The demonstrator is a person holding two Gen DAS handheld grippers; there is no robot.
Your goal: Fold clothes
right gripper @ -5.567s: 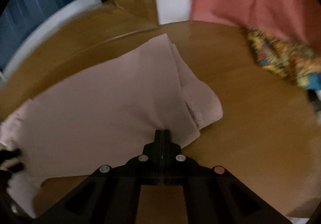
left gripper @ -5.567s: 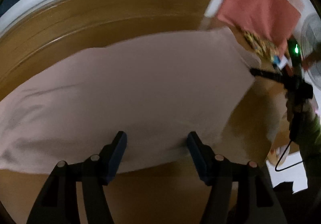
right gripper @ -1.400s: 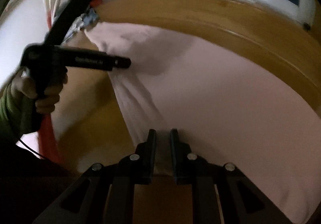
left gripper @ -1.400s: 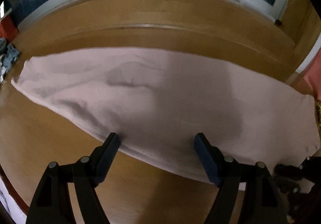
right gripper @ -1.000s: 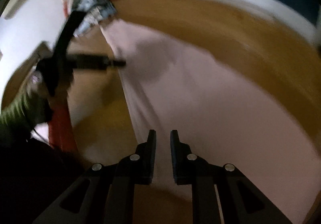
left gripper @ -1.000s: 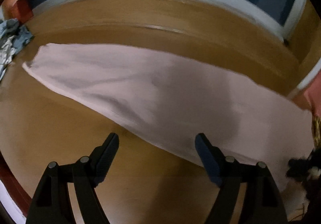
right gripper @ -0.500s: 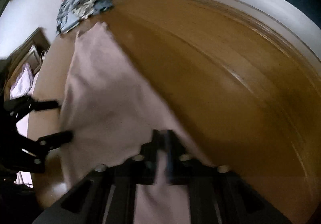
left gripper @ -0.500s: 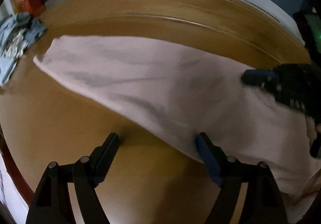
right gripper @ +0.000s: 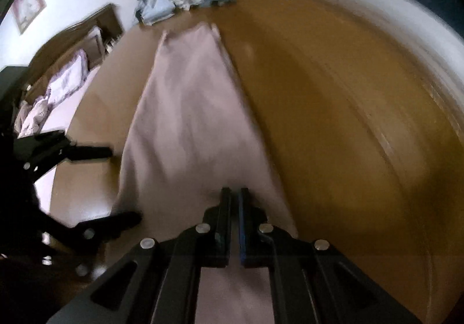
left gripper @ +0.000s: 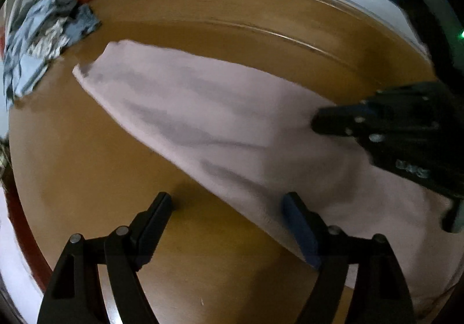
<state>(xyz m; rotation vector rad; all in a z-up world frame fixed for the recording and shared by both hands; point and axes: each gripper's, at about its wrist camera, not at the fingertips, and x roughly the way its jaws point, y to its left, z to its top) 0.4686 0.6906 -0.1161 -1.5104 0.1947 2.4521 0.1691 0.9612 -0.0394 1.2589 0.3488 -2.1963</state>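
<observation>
The pale pink cotton garment lies as a long narrow band on the round brown wooden bench, running from about ten o'clock to four o'clock in the left wrist view. A second ago it was a broader sheet with the right tongs low at its four o'clock end; since then that end has been carried across, so the cloth now looks doubled lengthwise. As a judgement, one lengthwise fold is nearly laid and needs setting down and smoothing before the next fold.

The right tongs have just closed and now stand pressed together; the pink cloth runs under and past their tips, and they appear to pinch its near end, though blur keeps the exact bite from showing. In the left wrist view they come in from three o'clock over the band.

The left tongs are spread wide, with nothing gripped: one finger is over bare wood, the other at the band's near edge, whether touching I cannot tell.

A heap of blue and white clothes lies at ten o'clock, apart from the garment.
</observation>
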